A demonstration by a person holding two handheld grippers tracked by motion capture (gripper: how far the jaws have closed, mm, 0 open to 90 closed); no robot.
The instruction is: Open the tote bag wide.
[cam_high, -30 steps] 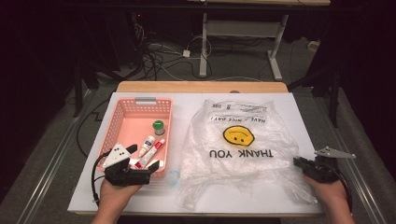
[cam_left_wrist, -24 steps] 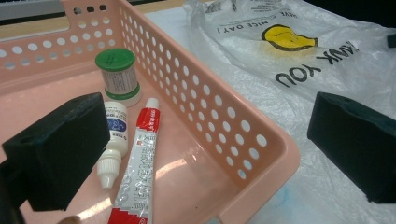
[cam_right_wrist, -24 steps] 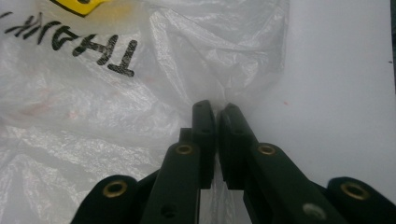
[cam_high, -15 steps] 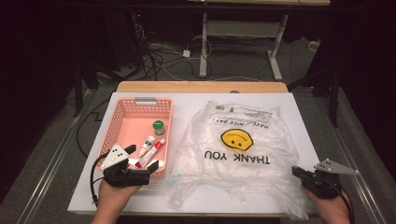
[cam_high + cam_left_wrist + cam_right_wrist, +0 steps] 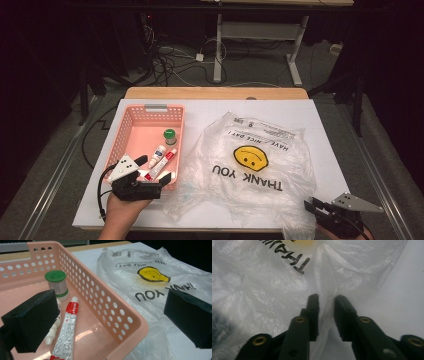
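Step in hand, my read: getting the plastic bag (image 5: 250,170) opened up for loading, R side gripping a fold of it.

Right hand-held gripper (image 5: 326,298): jaws narrow, a small gap left, with a ridge of bag film standing up between them. Looks like it's pinching or about to pinch; can't tell if the film is actually clamped. In the high view it sits at the bag's near right corner (image 5: 312,205), at the worktop (image 5: 320,125) front edge.

Left hand-held gripper (image 5: 110,315): jaws wide, holding nothing. It straddles the near right corner of the pink basket (image 5: 120,322), one jaw over the basket inside, the other over the bag.

Bag lies flat-ish and crumpled on the white worktop, just right of the basket and touching its wall, smiley print up.

In the basket: green-cap bottle (image 5: 57,283), red/white tube (image 5: 66,332), small white tube (image 5: 53,327) partly behind the L jaw.

Next move, guess: close R fully on the fold and lift to open the mouth; L then drops onto an item, prob the red/white tube as it's closest. Thin film slips easily, so the pinch needs a decent bite.

View diffs: R gripper view gives jaw gap + the fold; high view is too coarse for that. L gripper view shows tube labels and basket wall holes up close. High view gives overall layout, both hands at the near edge.
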